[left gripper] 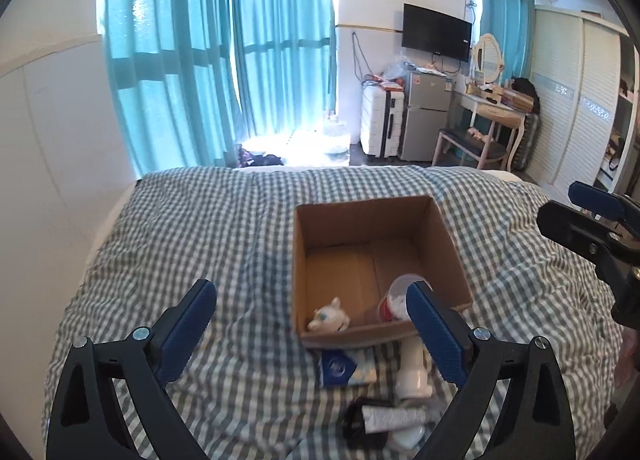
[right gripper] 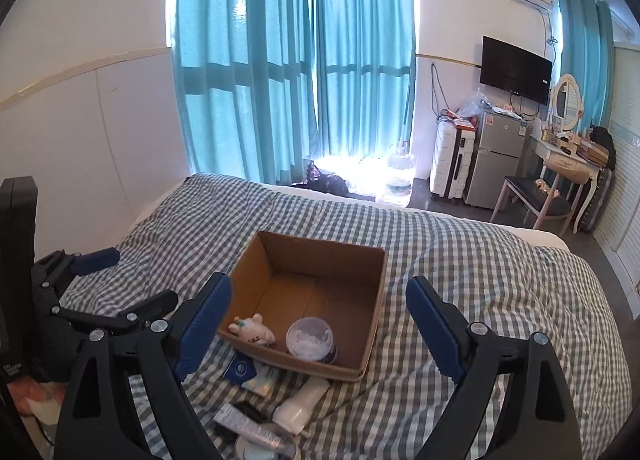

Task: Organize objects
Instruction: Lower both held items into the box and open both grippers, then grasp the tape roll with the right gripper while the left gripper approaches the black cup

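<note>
Cardboard box (right gripper: 360, 260) betw. spread tools.

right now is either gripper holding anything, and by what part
Nothing is held. The left gripper and right gripper both have their jaws wide open above the bed, with the box and loose items lying untouched.

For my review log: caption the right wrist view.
Open right gripper above cardboard box holding toy and jar.

Open cardboard box (left gripper: 376, 260) on a checked bedspread (left gripper: 200, 228)

A white toy (left gripper: 330, 318) and a cup (left gripper: 396, 300) are held inside; a blue packet (left gripper: 344, 368) and white bottle (left gripper: 414, 368) are laid just near of it, between the left gripper's (left gripper: 312, 328) spread fingers.
</note>
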Tool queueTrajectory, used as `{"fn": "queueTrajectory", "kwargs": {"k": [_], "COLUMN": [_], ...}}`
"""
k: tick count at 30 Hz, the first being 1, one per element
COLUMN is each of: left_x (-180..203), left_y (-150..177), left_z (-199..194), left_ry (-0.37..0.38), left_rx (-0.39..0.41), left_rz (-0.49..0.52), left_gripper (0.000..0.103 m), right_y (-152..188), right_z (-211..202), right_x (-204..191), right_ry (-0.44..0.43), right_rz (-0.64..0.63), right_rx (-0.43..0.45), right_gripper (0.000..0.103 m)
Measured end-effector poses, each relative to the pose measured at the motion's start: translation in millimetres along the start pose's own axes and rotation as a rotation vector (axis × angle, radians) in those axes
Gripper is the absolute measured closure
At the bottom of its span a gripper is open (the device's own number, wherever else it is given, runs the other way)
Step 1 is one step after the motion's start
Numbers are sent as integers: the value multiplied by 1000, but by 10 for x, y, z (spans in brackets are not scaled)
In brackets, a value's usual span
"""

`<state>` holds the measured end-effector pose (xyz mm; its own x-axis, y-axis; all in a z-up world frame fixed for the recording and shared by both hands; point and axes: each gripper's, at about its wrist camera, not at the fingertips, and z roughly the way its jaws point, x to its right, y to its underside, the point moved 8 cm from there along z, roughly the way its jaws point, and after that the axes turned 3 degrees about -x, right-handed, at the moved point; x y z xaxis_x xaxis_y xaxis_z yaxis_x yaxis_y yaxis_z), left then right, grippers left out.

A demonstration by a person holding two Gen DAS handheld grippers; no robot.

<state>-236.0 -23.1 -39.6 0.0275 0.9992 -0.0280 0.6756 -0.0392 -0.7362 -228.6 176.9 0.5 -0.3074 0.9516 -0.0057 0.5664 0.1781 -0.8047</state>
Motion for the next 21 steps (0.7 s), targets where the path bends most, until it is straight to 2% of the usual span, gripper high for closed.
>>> {"fn": "queueTrajectory", "kwargs": {"k": [5, 10, 16, 21], "left_x": [-74, -126, -169, -137], "left_y": [234, 513, 951, 1353], "left_z": [-160, -152, 81, 394], "left_ry": [-7, -14, -32, -27], "left_rx": [-5, -32, -77, -157], "left_rz": [-12, -33, -39, -35], "left_gripper": [4, 3, 3, 3], "right_y": [236, 560, 1033, 1553], "right_z": [-154, -178, 72, 459], "right_x": [-63, -106, -180, -201], "right_ry": [-3, -6, 2, -39], "right_rz": [-11, -10, -36, -20], "right_rx": [-9, -29, -97, -213], "right_gripper": [11, 10, 9, 9]}}
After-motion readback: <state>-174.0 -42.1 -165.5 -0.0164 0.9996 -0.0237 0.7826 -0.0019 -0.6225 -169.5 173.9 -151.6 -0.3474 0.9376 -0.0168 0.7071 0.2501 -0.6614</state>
